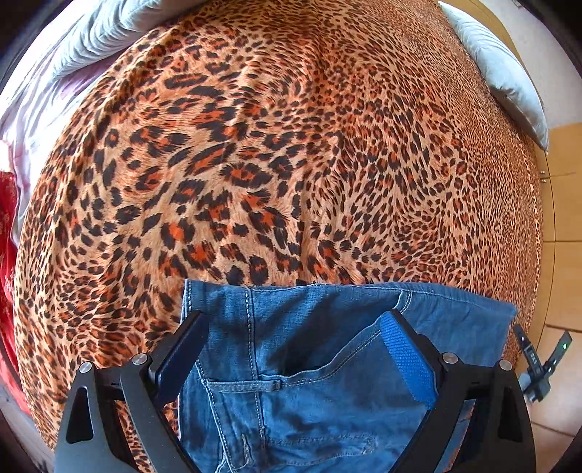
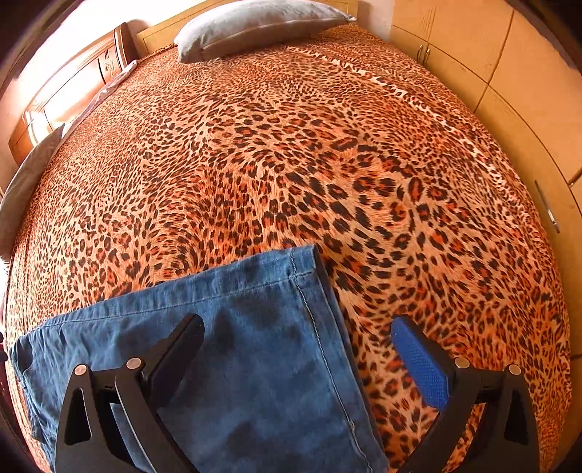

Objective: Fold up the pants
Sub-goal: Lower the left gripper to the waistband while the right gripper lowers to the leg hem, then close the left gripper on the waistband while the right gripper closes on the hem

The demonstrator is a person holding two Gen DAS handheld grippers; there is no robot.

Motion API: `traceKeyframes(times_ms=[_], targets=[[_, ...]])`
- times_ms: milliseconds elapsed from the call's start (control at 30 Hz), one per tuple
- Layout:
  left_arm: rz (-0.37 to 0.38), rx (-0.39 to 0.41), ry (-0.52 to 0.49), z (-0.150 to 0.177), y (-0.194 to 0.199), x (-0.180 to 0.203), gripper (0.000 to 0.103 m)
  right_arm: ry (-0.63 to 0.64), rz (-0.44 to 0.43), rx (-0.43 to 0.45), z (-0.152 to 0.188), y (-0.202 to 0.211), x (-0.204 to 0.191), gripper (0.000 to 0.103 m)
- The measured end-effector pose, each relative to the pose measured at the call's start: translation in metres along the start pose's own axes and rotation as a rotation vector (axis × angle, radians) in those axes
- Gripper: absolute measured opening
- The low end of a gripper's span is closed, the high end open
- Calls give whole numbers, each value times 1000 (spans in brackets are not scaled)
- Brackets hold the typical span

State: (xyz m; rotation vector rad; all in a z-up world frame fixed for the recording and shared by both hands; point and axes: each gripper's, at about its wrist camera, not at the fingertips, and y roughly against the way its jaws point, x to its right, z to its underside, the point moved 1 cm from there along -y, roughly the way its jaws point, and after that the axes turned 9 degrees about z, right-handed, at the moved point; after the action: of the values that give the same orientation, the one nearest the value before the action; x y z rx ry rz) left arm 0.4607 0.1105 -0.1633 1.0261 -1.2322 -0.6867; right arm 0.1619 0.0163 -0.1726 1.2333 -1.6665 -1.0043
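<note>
Blue denim pants (image 1: pixel 309 364) lie flat on a leopard-print bedspread (image 1: pixel 272 163), at the near edge. In the left wrist view I see the waistband, a belt loop and a pocket seam. My left gripper (image 1: pixel 296 320) is open, jaws wide apart above the waist part, holding nothing. In the right wrist view the pants (image 2: pixel 236 345) show a hemmed edge and a side seam. My right gripper (image 2: pixel 296 327) is open over the pants' right edge; its left finger (image 2: pixel 182 345) is over the denim, its blue-padded right finger (image 2: pixel 418 364) over the bedspread (image 2: pixel 291 145).
A grey pillow (image 2: pixel 254 25) lies at the head of the bed by a wooden headboard (image 2: pixel 72 91). Wooden cupboard doors (image 2: pixel 509 91) stand along the bed's right side. Grey and white bedding (image 1: pixel 72 54) and red cloth (image 1: pixel 7 273) lie at the left. The other gripper (image 1: pixel 538 364) shows at lower right.
</note>
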Motion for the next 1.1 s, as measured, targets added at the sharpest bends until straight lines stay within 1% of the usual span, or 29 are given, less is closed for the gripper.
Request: traceKeyframes(times_ms=[33,100,233,333,400,433,467,500,533,567,633,733,800,867,933,967,1033,1067,1100], targets=[[-7,-19,-32,-3,-4,2,96,12,-1,1,-3,-4,-3,103],[-37,-58,-117,-10,-12,7,96,34,-36,-7,-7,-9,-7,103],[-112,-171,-252,-25,-31,10,96,86,-97,-21,-13,-14,-11,103],[-160,-255,-370,-25,-48,11,96,122,-151,-37,-18,-15,-12,103],[-188,-306,-483,-19,-58,15,96,153,-209,-29,-23,-8,-13,102],[-204,-331,-543,-14,-63,17,96,177,-260,-42,-26,-5,-15,103],[-223,-356,-602,-10,-67,20,96,213,-322,-74,-28,-3,-19,103],[-245,-378,-657,-6,-72,21,96,268,-364,-110,-28,-1,-26,103],[-264,-401,-701,-3,-77,22,96,344,-374,-139,-29,1,-36,103],[-279,-424,-733,-3,-82,21,96,435,-351,-156,-27,2,-48,103],[-294,-449,-775,-5,-90,21,96,616,-276,-167,-21,4,-73,102],[-291,-469,-798,-15,-100,17,96,803,-225,-176,-14,5,-106,101],[-294,-482,-802,-26,-106,17,96,877,-189,-180,-16,1,-119,101],[-311,-508,-807,-35,-122,13,96,913,-165,-208,-20,-8,-128,101],[-338,-544,-824,-45,-148,16,96,932,-175,-269,-23,-21,-134,101],[-357,-564,-840,-42,-165,14,96,947,-178,-309,-21,-28,-136,101],[-407,-605,-877,-39,-178,9,96,1022,-119,-370,-8,-46,-140,101],[-434,-620,-892,-40,-189,5,96,1068,-114,-349,-2,-46,-140,102],[-446,-625,-901,-41,-198,4,100,1090,-119,-339,-2,-44,-141,102]])
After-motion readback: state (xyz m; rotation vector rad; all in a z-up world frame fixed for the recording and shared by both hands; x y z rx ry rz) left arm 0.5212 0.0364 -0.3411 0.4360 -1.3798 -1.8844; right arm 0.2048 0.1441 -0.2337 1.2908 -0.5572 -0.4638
